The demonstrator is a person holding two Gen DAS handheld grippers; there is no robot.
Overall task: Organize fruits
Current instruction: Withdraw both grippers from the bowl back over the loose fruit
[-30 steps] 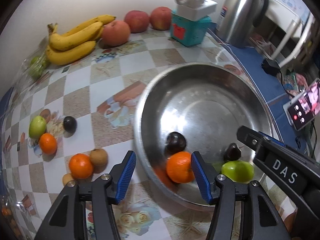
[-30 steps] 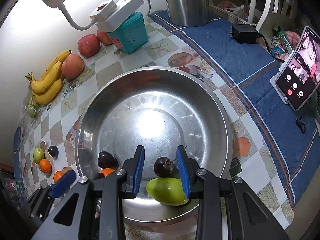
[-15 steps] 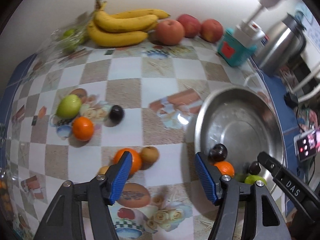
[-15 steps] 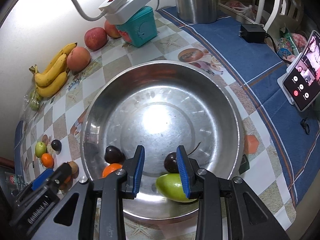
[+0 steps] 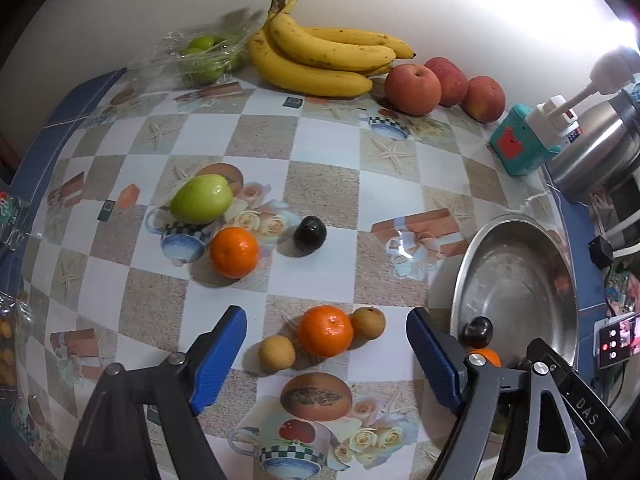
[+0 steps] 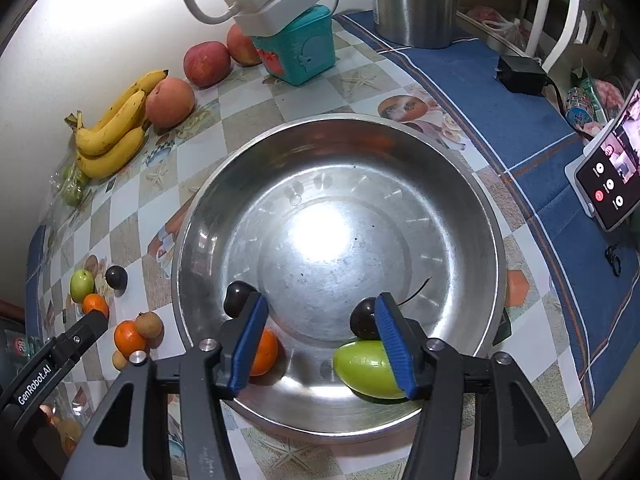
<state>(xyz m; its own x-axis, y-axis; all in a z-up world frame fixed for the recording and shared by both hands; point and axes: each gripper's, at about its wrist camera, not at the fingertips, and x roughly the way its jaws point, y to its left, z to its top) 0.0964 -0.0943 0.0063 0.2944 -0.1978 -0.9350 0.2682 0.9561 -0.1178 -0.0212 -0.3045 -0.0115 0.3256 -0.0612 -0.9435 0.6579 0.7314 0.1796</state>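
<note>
A steel bowl (image 6: 472, 208) on the checked tablecloth (image 5: 320, 184) collects sorted fruit. The right gripper (image 6: 320, 340) hangs inside it, jaws just opening, empty. The left gripper (image 5: 326, 360), jaws just widening, frames an orange (image 5: 325, 330), likely next; the fruit beside it may be longans.

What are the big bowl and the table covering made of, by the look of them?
The bowl looks like polished metal, probably stainless steel: silvery with a bright glare and mirrored fruit. The table covering seems to be glossy printed plastic or oilcloth, though that is less certain.
</note>
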